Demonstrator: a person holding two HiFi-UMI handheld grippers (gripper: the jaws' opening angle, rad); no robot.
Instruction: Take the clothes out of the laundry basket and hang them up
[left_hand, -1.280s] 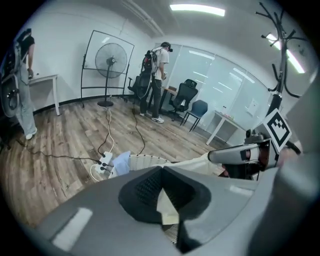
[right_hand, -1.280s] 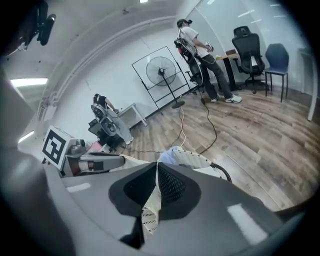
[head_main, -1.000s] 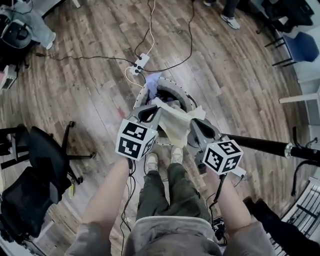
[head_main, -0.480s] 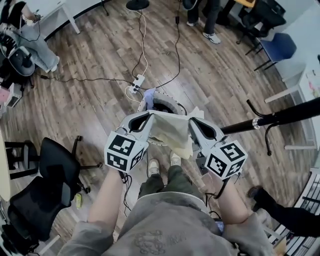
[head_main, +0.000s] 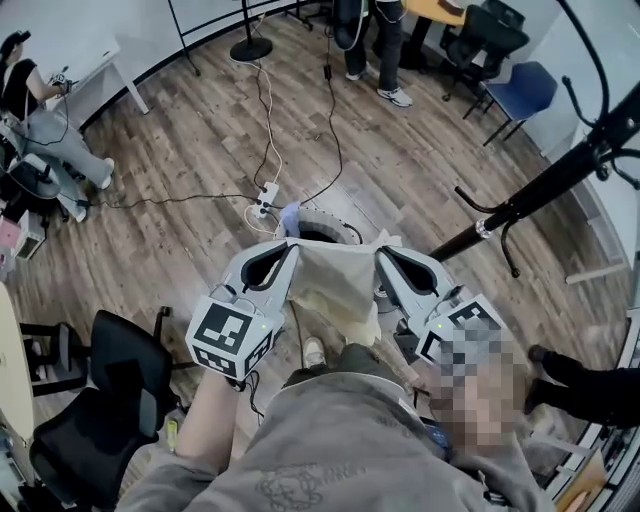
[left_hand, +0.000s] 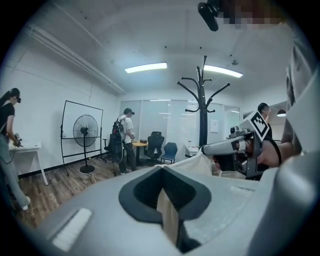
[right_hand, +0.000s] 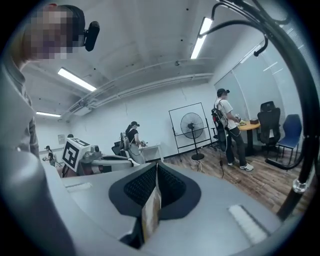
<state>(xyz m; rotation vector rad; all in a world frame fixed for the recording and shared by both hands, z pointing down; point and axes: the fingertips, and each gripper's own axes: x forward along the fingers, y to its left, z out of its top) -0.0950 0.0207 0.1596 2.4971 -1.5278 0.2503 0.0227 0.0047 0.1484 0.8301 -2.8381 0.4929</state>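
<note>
Left gripper (head_main: 288, 248) and right gripper (head_main: 384, 252) each pinch 1 top corner of the cream garment (head_main: 335, 285), with the jaws clamped on a thin fold of cloth in both gripper views. The step in hand looks like carrying the garment to the coat rack (head_main: 530, 195) on the right. To do it well, hold both pinches firm and keep the 2 grippers level and apart so the top edge is spread. Lift the hem clear of the laundry basket (head_main: 338, 214), then swing toward a free hook without snagging the lower prongs. The cloth spans between the 2 tips and its body hangs below them, over the near side of the basket on the floor.
</note>
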